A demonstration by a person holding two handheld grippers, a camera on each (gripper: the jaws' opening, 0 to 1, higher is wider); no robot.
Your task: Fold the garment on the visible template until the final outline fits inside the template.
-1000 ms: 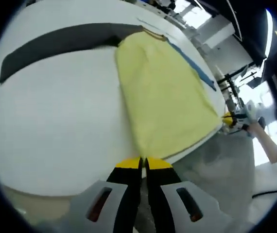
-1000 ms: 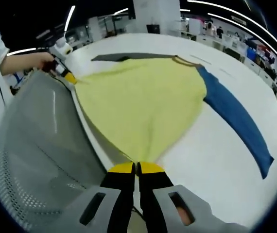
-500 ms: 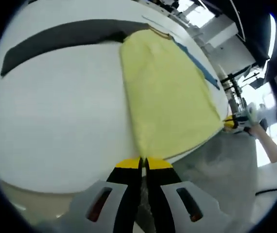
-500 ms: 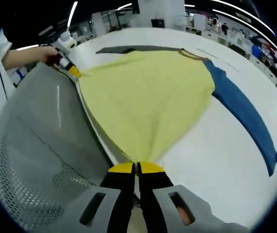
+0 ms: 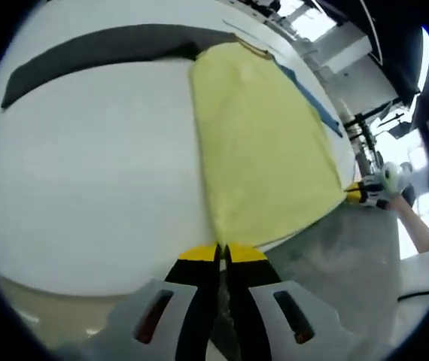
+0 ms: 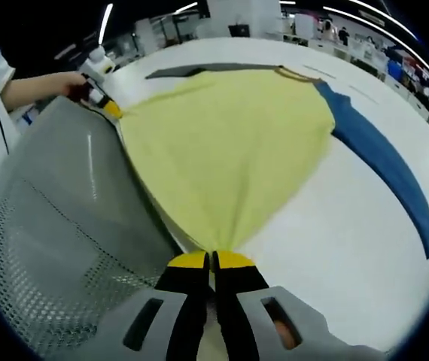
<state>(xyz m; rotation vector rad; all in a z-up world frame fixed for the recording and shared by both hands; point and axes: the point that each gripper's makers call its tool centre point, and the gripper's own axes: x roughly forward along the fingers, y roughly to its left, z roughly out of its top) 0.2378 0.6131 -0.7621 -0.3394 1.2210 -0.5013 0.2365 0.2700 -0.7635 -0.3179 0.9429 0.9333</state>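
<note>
A yellow garment (image 5: 263, 143) with one dark grey sleeve (image 5: 101, 47) and one blue sleeve (image 6: 384, 162) lies spread on a white table (image 5: 86, 188). My left gripper (image 5: 223, 253) is shut on one bottom corner of the garment's hem at the table's near edge. My right gripper (image 6: 212, 259) is shut on the other bottom corner of the yellow garment (image 6: 229, 143). In the left gripper view the right gripper (image 5: 363, 192) shows at the far hem corner; in the right gripper view the left gripper (image 6: 103, 104) shows with a hand on it. The hem is stretched between them.
A grey mesh chair (image 6: 56, 248) stands against the table edge below the hem. A person's sleeve and hand (image 6: 30, 90) reach in from the left. Benches and ceiling lights (image 6: 335, 34) lie far behind the white table (image 6: 350, 248).
Both grippers stay shut on the hem corners. The garment lies a little flatter and more stretched along the table edge; the views have shifted slightly.
</note>
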